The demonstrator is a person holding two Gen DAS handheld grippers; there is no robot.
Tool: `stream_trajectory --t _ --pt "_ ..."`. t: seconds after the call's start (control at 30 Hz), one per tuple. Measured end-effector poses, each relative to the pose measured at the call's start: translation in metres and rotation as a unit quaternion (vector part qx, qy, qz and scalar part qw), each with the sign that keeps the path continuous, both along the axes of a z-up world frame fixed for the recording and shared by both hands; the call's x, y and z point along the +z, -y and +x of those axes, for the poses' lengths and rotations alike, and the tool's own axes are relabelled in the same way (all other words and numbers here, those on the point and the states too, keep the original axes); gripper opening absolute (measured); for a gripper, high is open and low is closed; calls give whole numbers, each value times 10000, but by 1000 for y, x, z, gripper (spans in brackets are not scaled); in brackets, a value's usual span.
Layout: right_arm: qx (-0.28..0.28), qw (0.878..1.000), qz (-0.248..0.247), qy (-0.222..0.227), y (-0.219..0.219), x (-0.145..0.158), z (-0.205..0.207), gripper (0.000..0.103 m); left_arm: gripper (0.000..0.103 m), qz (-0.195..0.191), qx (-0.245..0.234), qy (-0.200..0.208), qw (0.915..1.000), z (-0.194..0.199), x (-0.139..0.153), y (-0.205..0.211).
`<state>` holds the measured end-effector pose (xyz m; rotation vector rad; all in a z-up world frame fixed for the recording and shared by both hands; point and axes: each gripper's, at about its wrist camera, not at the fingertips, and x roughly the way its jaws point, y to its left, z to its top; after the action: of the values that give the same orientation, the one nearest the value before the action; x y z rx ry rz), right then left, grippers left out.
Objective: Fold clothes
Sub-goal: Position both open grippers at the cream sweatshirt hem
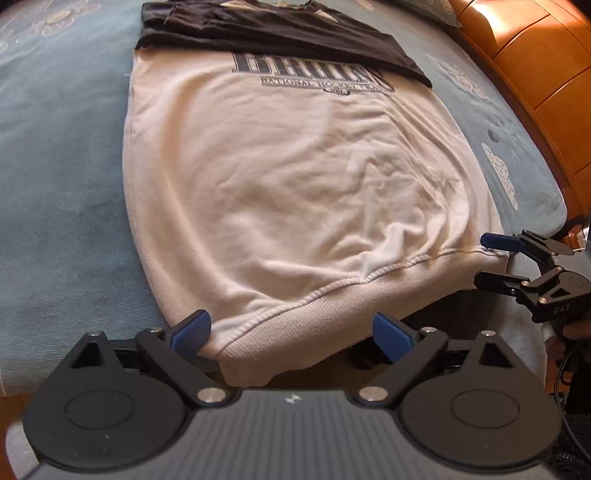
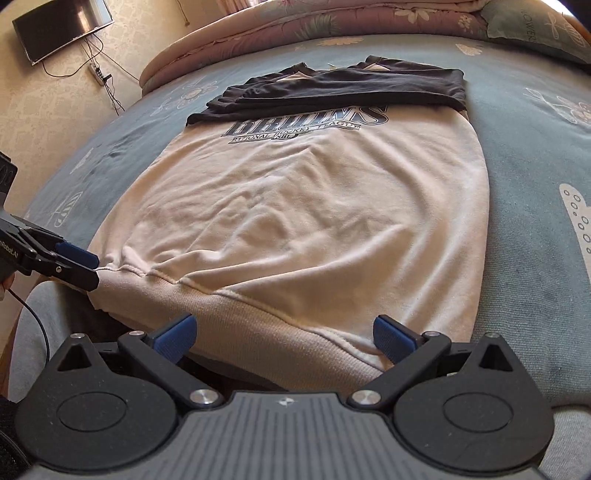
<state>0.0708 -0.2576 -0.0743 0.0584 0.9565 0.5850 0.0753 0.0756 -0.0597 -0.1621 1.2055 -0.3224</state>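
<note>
The left gripper [image 1: 291, 334] sat at the near left corner of the sweatshirt [image 1: 288, 177], its jaws spread wide. The ribbed hem [image 1: 295, 332] ran between the two blue pads [image 1: 192, 330], and the left pad touched the hem's corner, but nothing was clamped. In the right wrist view the same claw met that corner side-on, with one finger above the cloth and one below.

The cream sweatshirt lay flat and face up on the blue flowered bedspread [image 1: 55, 166], its hem nearest the cameras and hanging a little past the bed's edge. Its dark printed lettering [image 2: 306, 123] was at the far end. The black sleeves [image 2: 332, 86] lay folded across the chest just beyond the lettering and covered the tops of the letters. The body of the sweatshirt was creased, most of all just above the hem.

The right gripper [image 2: 283, 336] was at the sweatshirt's near right corner, likewise wide open. The ribbed band lay between its pads and was not pinched. Beyond the sweatshirt's collar a pink quilt [image 2: 332, 26] was heaped. Orange wooden panelling [image 1: 535, 66] rose to the sweatshirt's right.
</note>
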Motion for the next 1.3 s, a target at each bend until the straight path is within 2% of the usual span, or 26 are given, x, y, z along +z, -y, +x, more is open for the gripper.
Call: stream_trajectory --t 0.17,0.27,0.33,0.4,0.53,0.67,0.73,0.9,1.0,1.13,1.23,1.3 --pt "179 9994 -8 281 -16 19 11 103 95 -80 -9 485 9988 20 16 15" --pt "300 9989 -61 341 -30 18 23 103 94 24 110 488 9987 34 2 25" --pt "196 9995 -225 120 -28 3 26 103 94 175 219 366 9989 35 -11 26" --pt "134 9992 -326 166 -18 -8 18 103 96 223 269 328 9989 30 -21 21" --pt "113 9988 -158 448 5 -10 -4 103 98 157 246 502 9983 22 -18 11" --pt "-272 9986 350 288 17 -10 1 103 97 104 239 700 9972 16 -13 3" --pt "-361 9982 396 263 16 -10 4 103 97 114 313 872 9956 26 -7 3" --pt "-284 9988 114 394 6 -10 0 103 97 -277 786 756 9936 64 -15 -11" --pt "-302 9987 41 412 4 -10 -2 103 98 -480 977 823 9906 69 -21 -21" --pt "-315 9986 53 421 5 -10 -3 103 98 -729 1058 689 9893 74 -15 -35" --pt "-292 9988 13 399 5 -10 -2 103 98 -976 1244 825 9840 91 -6 -47" --pt "-263 9989 -50 390 3 -10 -1 103 98 -1280 1354 787 9793 111 -6 -55"
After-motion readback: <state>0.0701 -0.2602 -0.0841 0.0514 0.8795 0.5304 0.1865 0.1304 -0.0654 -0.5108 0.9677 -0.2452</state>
